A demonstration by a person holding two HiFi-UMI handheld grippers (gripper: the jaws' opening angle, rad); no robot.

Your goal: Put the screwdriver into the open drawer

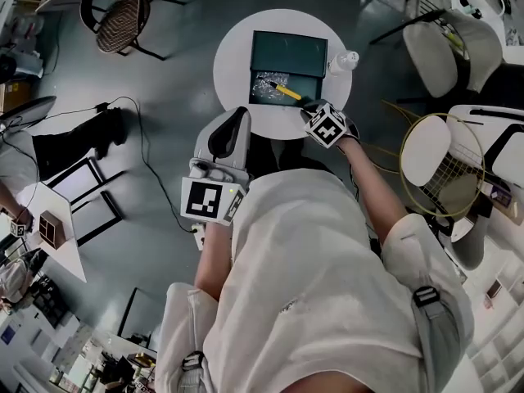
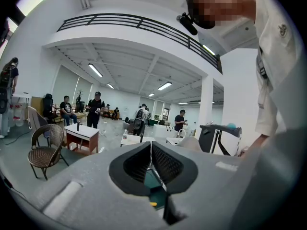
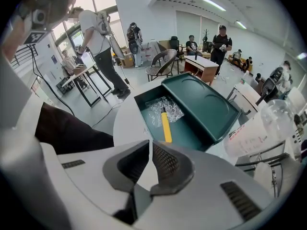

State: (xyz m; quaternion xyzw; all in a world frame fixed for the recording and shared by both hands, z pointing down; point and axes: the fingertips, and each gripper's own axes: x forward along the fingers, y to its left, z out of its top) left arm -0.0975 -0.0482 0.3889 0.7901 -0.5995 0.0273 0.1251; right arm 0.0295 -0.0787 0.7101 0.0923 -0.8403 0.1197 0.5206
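Observation:
The yellow-handled screwdriver (image 1: 284, 91) (image 3: 165, 125) lies in the open drawer (image 1: 307, 88) (image 3: 189, 133) of a dark green box (image 1: 288, 53) (image 3: 204, 102), partly on a crinkled clear plastic bag (image 3: 168, 109). The box stands on a round white table (image 1: 233, 64). My right gripper (image 1: 307, 110) (image 3: 150, 145) hovers just short of the drawer's front, jaws shut with nothing between them. My left gripper (image 1: 236, 115) (image 2: 151, 143) sits at the table's near left edge, also shut and holding nothing. Through its jaws a sliver of the screwdriver (image 2: 152, 204) shows.
A clear plastic bottle (image 1: 342, 62) (image 3: 261, 128) stands on the table right of the box. A wicker chair (image 1: 119, 11) is at the far left, cables (image 1: 139, 137) run across the floor, and white chairs and tables (image 1: 446, 51) crowd the right. People stand in the background.

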